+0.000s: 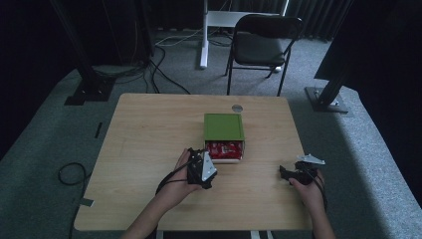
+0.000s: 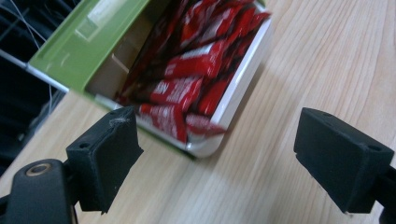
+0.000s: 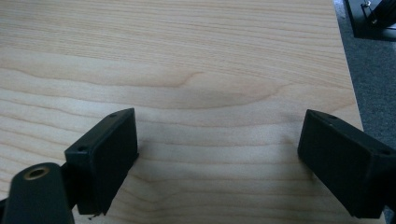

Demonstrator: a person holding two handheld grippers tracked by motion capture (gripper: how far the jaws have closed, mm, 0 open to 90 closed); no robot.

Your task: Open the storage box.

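a green box [image 1: 223,127] is showing red packets [image 2: 187,84] in its white tray [image 2: 243,79], sitting on a pale wood-grain table [image 1: 149,134] near black grippers.

Recording lab: black metal rig posts [image 1: 82,59] standing on grey carpet, loose black cables [image 1: 144,67] trailing, black curtains hanging at far side.

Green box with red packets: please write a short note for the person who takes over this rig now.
Left gripper: open, empty, close to the box's open end.
Right gripper: open, empty, over bare table to the right.
Green box: mid-table, its white tray pulled partly out toward the person, full of red packets.
Done: tray is out.
Left: probably taking a packet or pushing the tray; no packet lies outside yet.
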